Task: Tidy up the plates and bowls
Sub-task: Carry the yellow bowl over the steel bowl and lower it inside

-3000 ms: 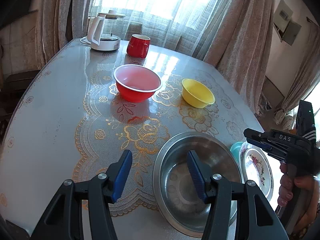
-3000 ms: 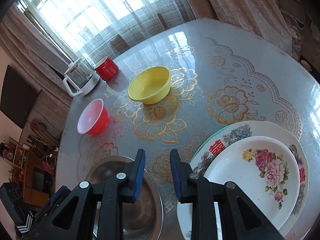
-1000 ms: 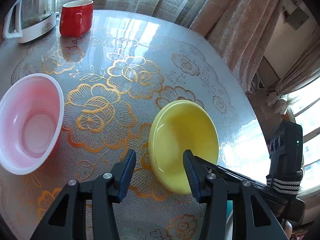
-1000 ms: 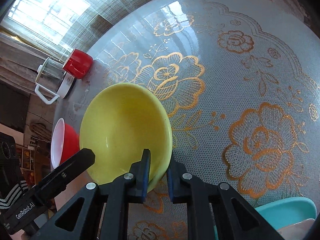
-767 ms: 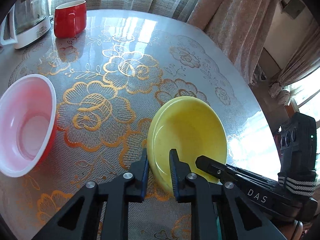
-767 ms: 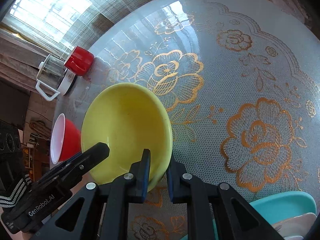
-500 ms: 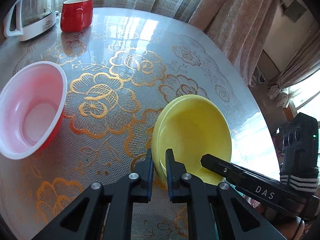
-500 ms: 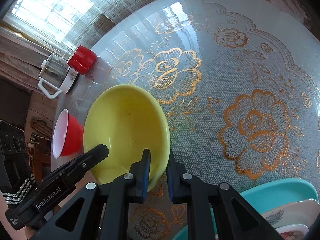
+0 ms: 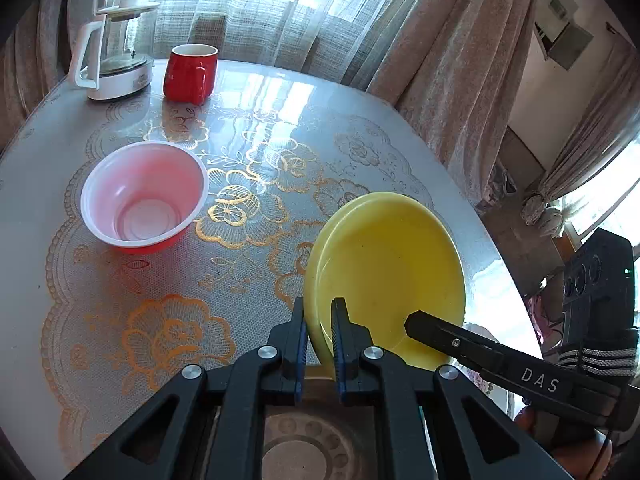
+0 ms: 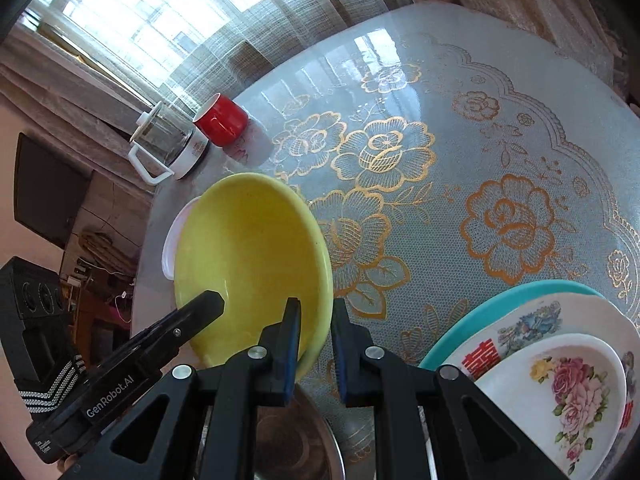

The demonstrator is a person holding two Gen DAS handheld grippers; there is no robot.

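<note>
A yellow bowl point(image 9: 384, 272) hangs tilted above the table, held by both grippers. In the left wrist view my left gripper point(image 9: 319, 312) is shut on the bowl's near left rim. A finger point(image 9: 452, 340) of the right gripper reaches in from the right. In the right wrist view my right gripper point(image 10: 316, 316) is shut on the yellow bowl point(image 10: 248, 264) at its near right rim. A steel bowl point(image 9: 304, 448) lies under both grippers, its far edge just below the yellow bowl. A red bowl point(image 9: 144, 196) with a pale inside stands to the left.
A stack of plates, a teal plate point(image 10: 500, 300) under floral plates point(image 10: 560, 392), lies at the near right. A red mug point(image 9: 191, 74) and a glass kettle point(image 9: 116, 60) stand at the far edge of the round table point(image 9: 40, 200). Curtains hang behind.
The left gripper shut on the yellow bowl's rim. Both grippers then lifted the bowl off the table and drew it back over the steel bowl's edge. The plates came into the right wrist view.
</note>
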